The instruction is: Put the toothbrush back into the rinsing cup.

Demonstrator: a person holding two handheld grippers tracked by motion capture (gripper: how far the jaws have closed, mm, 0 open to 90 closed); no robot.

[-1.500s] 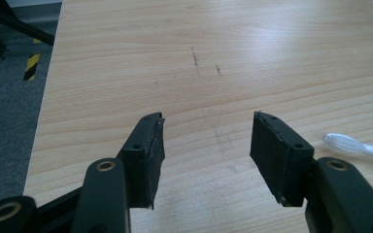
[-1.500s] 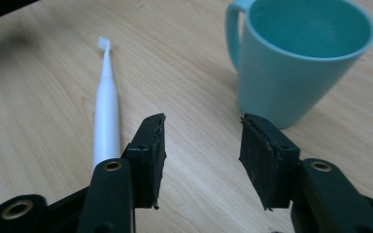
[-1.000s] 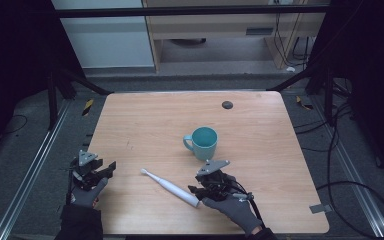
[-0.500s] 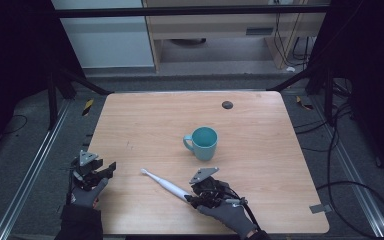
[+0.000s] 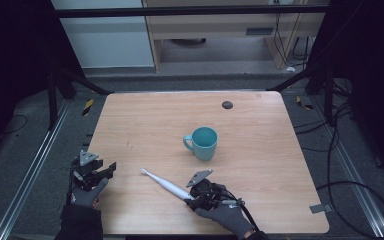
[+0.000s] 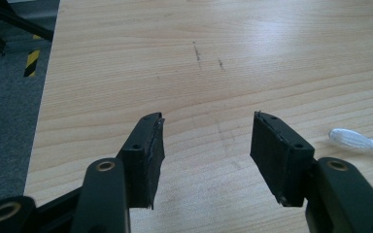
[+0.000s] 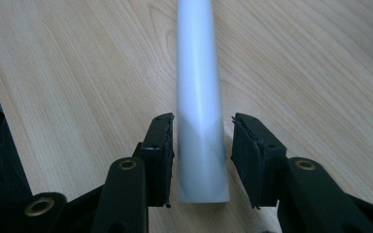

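The right gripper (image 7: 201, 160) is closing its jaws around the thick end of the toothbrush (image 5: 166, 184), one pad touching, the other a sliver off. The handle is running straight ahead between the jaws, lying flat on the table (image 5: 260, 130). The left gripper (image 6: 206, 155) is waiting with jaws spread on nothing, the brush head off to its right.

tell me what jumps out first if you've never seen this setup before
The teal mug stands upright near the middle of the wooden table, the one bright colour. Nearer the person, a white electric toothbrush lies slantwise, its handle end between the jaws of the right gripper, which have just been closing around it. The left gripper rests open at the table's left edge.
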